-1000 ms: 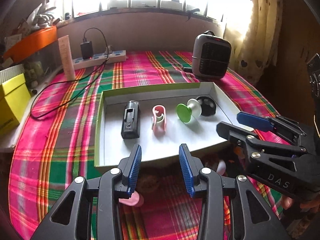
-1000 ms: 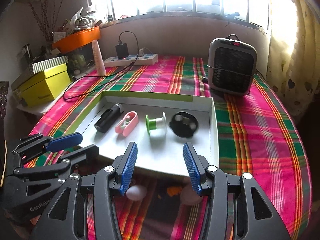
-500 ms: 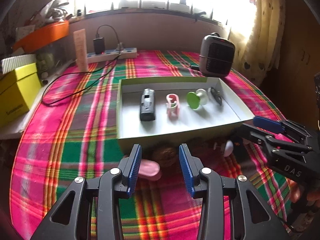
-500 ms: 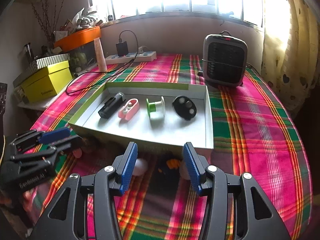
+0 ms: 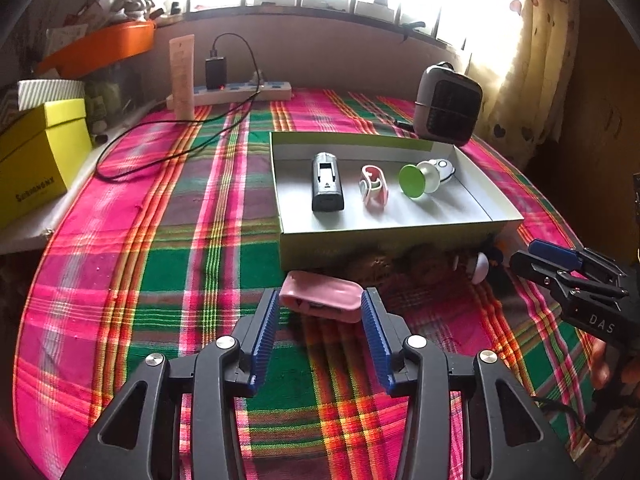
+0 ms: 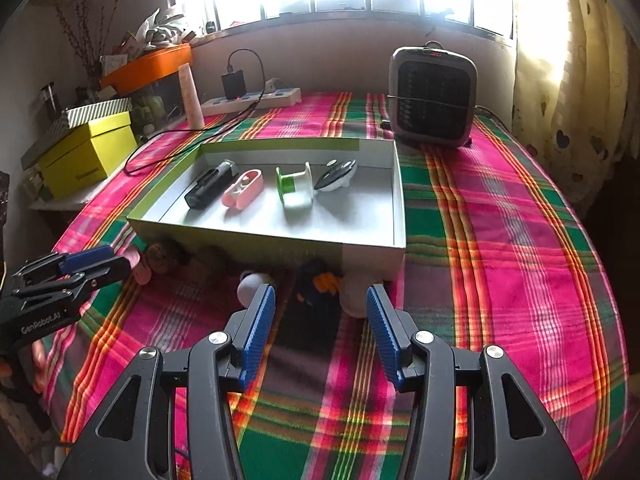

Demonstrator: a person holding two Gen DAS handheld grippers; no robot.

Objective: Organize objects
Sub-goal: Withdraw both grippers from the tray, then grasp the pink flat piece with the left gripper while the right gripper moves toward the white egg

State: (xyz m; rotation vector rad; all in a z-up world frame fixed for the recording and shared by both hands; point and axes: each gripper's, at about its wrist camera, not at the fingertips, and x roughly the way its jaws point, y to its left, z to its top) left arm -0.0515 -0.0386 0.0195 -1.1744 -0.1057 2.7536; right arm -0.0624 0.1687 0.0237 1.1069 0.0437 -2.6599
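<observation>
A shallow white box (image 5: 400,236) (image 6: 260,240) on the plaid cloth holds a black device (image 5: 326,186), a pink clip (image 5: 374,186), a green spool (image 5: 416,180) and a dark round object (image 6: 336,174). My left gripper (image 5: 318,312) is open, its tips on either side of a pink case (image 5: 322,296) lying in front of the box. My right gripper (image 6: 320,308) is open over a dark toy with orange marks (image 6: 316,284), between a grey ball (image 6: 252,284) and a white round object (image 6: 354,292).
A grey heater (image 6: 434,96) stands behind the box. A power strip with a black cable (image 5: 240,92), a pale tube (image 5: 182,76) and a yellow box (image 5: 40,160) sit at the back left. Brown lumps (image 5: 372,266) lie along the box's front wall.
Both grippers have pulled back from above the box towards the near side. The objects in front of the box have come into view, and the pink case now sits between the left fingertips.
</observation>
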